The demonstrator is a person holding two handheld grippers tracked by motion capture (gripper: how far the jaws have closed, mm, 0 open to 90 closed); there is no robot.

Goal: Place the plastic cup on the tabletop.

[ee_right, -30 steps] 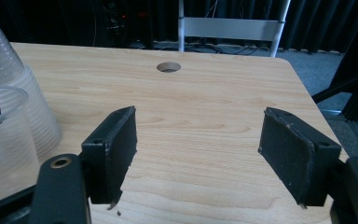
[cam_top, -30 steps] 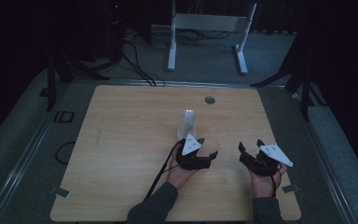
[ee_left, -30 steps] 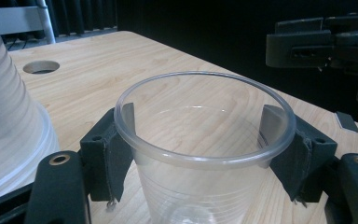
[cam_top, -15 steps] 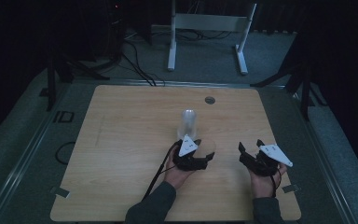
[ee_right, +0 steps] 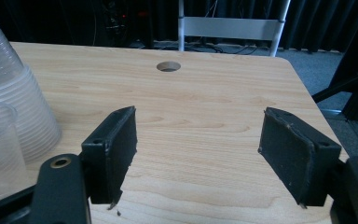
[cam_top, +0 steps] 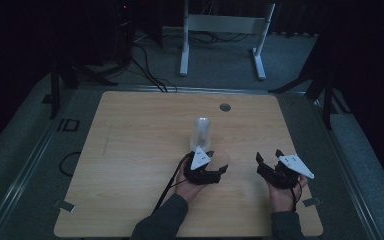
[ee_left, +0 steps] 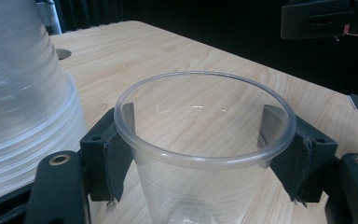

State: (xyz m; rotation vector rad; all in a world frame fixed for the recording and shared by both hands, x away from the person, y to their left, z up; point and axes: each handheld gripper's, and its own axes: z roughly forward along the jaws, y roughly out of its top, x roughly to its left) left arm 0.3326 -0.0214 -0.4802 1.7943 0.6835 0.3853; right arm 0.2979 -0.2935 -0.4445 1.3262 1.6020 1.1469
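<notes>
Left gripper is clasping a single clear cup upright just beside the stack on the worktop, right gripper idling spread and empty; next, probably set it apart.

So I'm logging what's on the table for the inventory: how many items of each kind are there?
Stack of clear plastic cups: 1
Single clear cup, between the left gripper's jaws: 1
Grippers, counting the right gripper: 2
Total: 4 (the cups within the stack are too many to count)
</notes>
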